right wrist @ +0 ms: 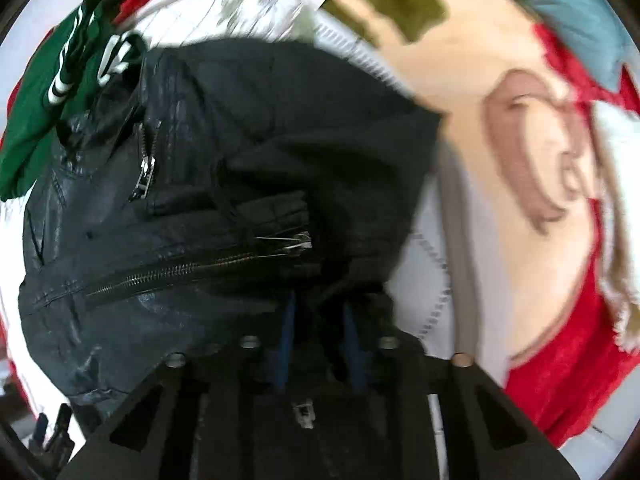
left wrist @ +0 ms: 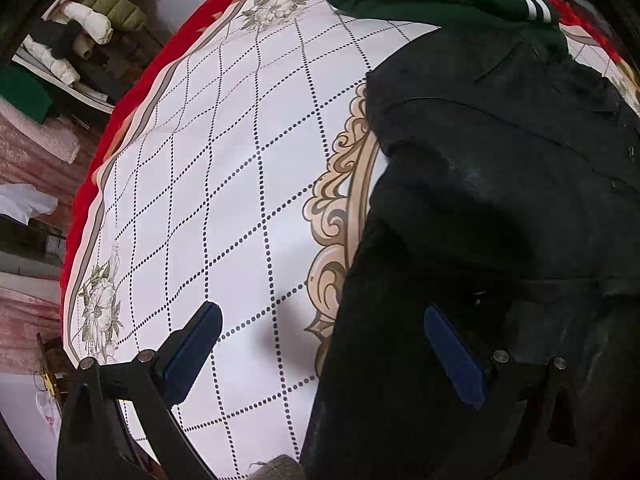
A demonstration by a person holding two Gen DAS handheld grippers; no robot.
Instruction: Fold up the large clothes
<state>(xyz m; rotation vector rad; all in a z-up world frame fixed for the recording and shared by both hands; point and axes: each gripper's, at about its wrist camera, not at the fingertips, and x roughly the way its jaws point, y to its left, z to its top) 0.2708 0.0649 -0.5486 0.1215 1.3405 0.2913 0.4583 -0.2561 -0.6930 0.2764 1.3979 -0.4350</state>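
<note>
The left gripper [left wrist: 320, 344] hangs over the table [left wrist: 224, 168] with its jaws spread wide and nothing between them: one blue pad stands over the white, dot-lined cloth, the other over the near edge of the black jacket [left wrist: 500, 200]. The jacket's edge runs roughly away from the camera, between the two pads, so closing here would probably call for a small shift toward the dark fabric first.

The right gripper [right wrist: 318, 344] points down onto the same jacket, its jaws drawn close together with a fold of black cloth pinched between the blue pads. It is the hand already on the garment.

The jacket looks like dark, slightly shiny leather-like material, bunched rather than flat, with a metal zip running across the front and a second short zip with its pull hanging near the collar. A green garment [right wrist: 36, 120] with white stripes lies touching its far end.
</note>
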